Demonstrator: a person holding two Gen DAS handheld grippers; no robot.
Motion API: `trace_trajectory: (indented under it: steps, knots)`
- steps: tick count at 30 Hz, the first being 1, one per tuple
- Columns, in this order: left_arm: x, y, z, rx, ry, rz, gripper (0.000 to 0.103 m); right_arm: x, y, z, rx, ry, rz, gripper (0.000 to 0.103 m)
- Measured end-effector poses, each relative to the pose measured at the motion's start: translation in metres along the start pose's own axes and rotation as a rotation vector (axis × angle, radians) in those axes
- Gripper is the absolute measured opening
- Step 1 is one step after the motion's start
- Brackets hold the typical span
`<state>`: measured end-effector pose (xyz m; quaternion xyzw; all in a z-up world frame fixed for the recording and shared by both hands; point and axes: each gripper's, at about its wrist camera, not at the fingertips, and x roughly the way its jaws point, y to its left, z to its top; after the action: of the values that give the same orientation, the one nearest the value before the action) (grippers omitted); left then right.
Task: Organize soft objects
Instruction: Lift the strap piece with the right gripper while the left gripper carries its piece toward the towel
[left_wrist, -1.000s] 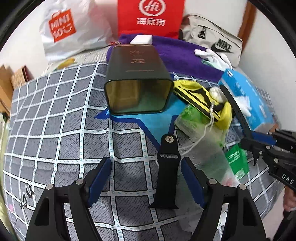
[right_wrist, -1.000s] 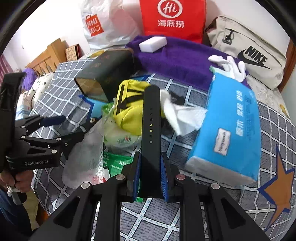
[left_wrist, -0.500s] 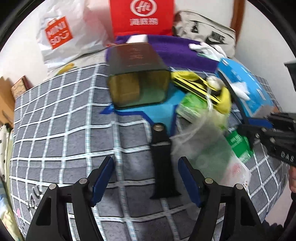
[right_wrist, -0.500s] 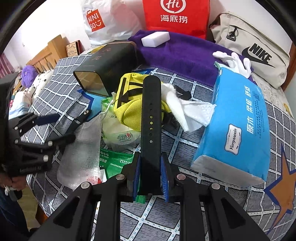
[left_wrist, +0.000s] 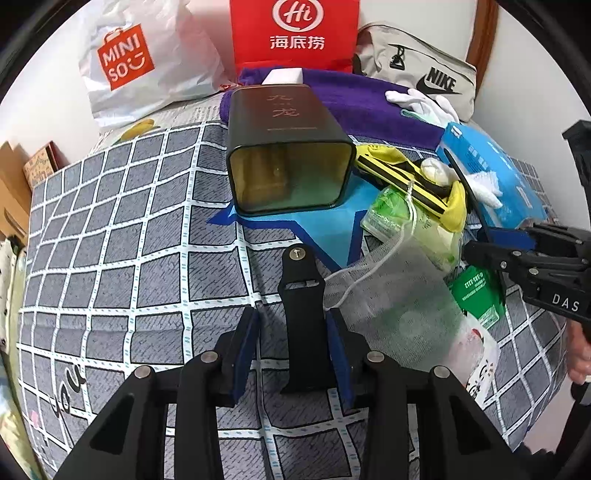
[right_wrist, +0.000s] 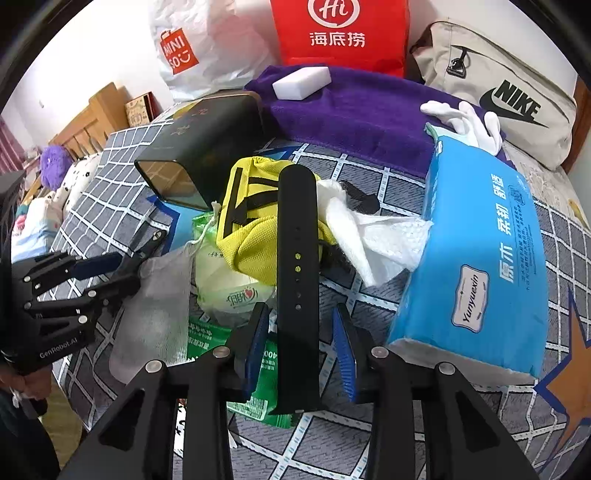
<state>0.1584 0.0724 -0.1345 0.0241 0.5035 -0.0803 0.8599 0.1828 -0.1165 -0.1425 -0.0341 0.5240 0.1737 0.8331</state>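
On the checked bed cover, near its front edge, the left gripper (left_wrist: 291, 350) is closing around a short black strap piece (left_wrist: 301, 321) lying flat, pads not yet pressing. The right gripper (right_wrist: 301, 347) is opening, its holed black strap (right_wrist: 298, 280) loose between the pads above the pile, probably being released there beside the tissue pack (right_wrist: 480, 266).

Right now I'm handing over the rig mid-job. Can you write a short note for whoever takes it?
Left gripper: closing around the short watch strap lying on the bedcover; pads not touching it yet.
Right gripper: opening, long watch strap between the pads, no longer pinched.
Tin lies on its side, open and looking empty.
Yellow pouch, mesh bag, tissue pack are piled loose.
Done: nothing visibly sorted.
Left: everything.
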Motion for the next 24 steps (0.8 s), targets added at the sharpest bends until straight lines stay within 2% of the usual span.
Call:
trace_trajectory:
  steps: [1,3,9,14,19,21,22,24]
  knots:
    - [0.000,0.000,0.000,-0.001,-0.001,0.002,0.035,0.000,0.000,0.000,0.003,-0.005,0.001,0.035]
    - [-0.002,0.002,0.000,-0.001,-0.002,0.011,0.023,-0.001,-0.001,0.001,0.004,-0.008,-0.002,0.034]
    - [-0.007,0.009,-0.002,-0.026,0.020,-0.012,0.023,-0.004,-0.001,0.000,-0.012,-0.015,-0.006,0.032]
    - [-0.005,0.009,-0.004,-0.025,0.030,-0.003,0.024,-0.003,0.000,-0.002,-0.022,-0.010,-0.001,0.032]
    - [-0.004,0.004,-0.002,0.007,0.023,0.029,0.020,-0.001,-0.004,-0.001,0.001,-0.012,0.001,0.032]
    - [-0.007,0.006,-0.001,-0.003,0.022,0.023,0.020,-0.002,-0.005,0.000,0.007,-0.016,0.002,0.028]
    - [-0.010,0.007,-0.001,-0.006,0.017,0.017,0.020,-0.003,-0.005,0.000,0.004,-0.019,0.005,0.020]
    - [-0.013,0.010,-0.002,-0.017,0.012,0.002,0.020,-0.007,-0.006,0.000,0.000,-0.029,0.000,0.020]
